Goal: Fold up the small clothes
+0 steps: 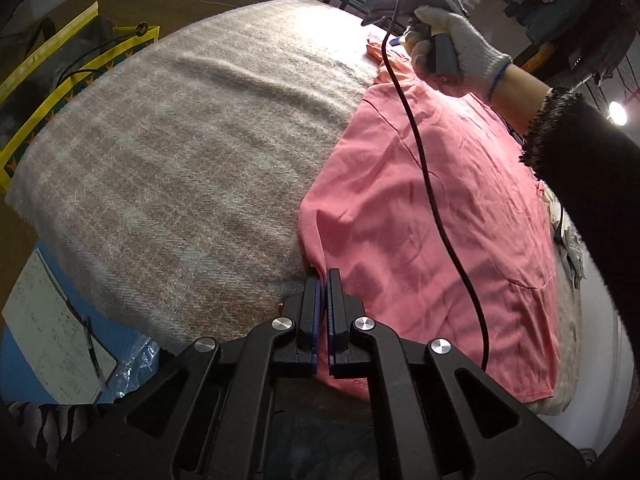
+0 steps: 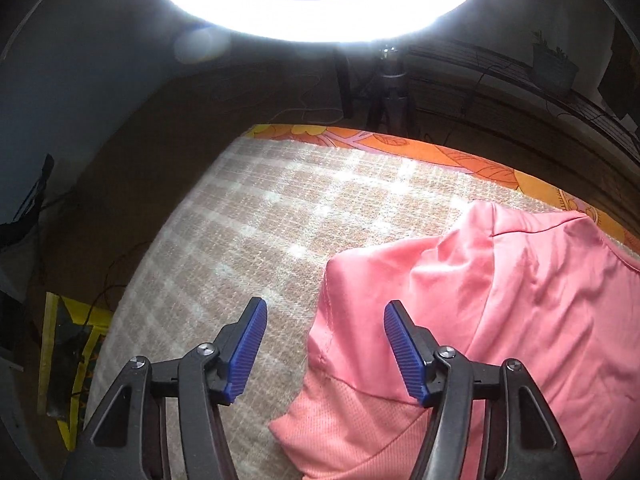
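A pink shirt (image 1: 432,216) lies spread on a beige checked blanket (image 1: 180,168). My left gripper (image 1: 323,276) is shut on the shirt's near left edge, pinching a fold of the cloth. My right gripper (image 2: 325,312) is open, its blue pads (image 2: 250,344) spread wide just above the far corner of the shirt (image 2: 500,320), where a sleeve edge lies between the jaws. In the left wrist view the right gripper (image 1: 400,40) shows at the far end, held by a gloved hand (image 1: 460,44).
A black cable (image 1: 436,208) hangs across the shirt. A ring light (image 2: 320,4) stands beyond the blanket. An orange patterned sheet (image 2: 440,152) shows at the far edge. A notebook with a pen (image 1: 56,332) lies at the lower left. Yellow-edged mats (image 1: 60,68) lie on the floor.
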{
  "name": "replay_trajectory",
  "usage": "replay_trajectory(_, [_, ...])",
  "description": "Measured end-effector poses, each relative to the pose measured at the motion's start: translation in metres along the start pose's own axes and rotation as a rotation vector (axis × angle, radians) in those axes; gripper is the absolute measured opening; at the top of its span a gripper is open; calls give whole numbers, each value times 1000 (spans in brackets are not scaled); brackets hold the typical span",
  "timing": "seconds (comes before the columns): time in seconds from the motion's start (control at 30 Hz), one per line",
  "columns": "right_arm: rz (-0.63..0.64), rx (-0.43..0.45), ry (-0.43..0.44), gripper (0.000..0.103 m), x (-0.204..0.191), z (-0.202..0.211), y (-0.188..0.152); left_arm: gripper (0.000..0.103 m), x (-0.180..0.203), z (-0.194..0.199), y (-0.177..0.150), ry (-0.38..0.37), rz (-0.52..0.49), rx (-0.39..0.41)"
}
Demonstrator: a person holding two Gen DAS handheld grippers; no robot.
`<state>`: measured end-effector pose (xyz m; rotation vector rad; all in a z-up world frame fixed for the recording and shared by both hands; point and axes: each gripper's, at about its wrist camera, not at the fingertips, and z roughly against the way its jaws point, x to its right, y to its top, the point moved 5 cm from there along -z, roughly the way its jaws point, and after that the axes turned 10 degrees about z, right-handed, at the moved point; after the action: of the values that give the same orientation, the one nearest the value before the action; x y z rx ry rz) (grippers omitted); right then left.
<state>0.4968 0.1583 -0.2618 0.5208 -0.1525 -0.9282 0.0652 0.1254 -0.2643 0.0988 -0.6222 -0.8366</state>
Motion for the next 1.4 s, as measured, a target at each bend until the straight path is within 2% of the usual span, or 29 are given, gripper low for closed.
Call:
replay_trajectory(0.2, [73, -24, -68, 61, -9, -23, 4, 0, -4, 5, 1, 0, 4, 19])
replay_trajectory(0.27, [116, -30, -102, 52, -15, -26, 5, 0, -3, 6, 2, 3, -5, 27])
replay_trajectory(0.33, [162, -33, -147, 29, -20, -26, 3, 0, -1, 7, 2, 0, -12, 29])
replay_trajectory(0.37, [182, -31, -160, 24, -22, -25, 2, 0, -1, 8, 2, -3, -15, 28])
replay_trajectory(0.43, [202, -32, -171, 1, -23, -25, 2, 0, 1, 9, 2, -6, -24, 32])
replay_trajectory(0.47, [205, -34, -176, 0, -22, -24, 2, 0, 3, 11, 1, -7, -29, 36])
replay_trajectory(0.6, [138, 0, -94, 0, -6, -9, 5, 0, 11, 18, 1, -22, -52, 54])
replay_trajectory(0.83, [52, 117, -1, 0, 25, 32, 10, 0, 36, 39, -3, -55, -138, 108])
replay_trajectory(1.0, [-28, 204, 72, 0, 58, 74, 4, 0, 70, 50, -18, -85, -247, 135])
replay_trajectory(1.23, [-149, 293, 104, 0, 136, 116, -31, 0, 120, 47, -52, -121, -410, 114])
replay_trajectory(1.4, [-235, 266, 38, 0, 194, 115, -67, 0, 145, 25, -79, -128, -486, 28])
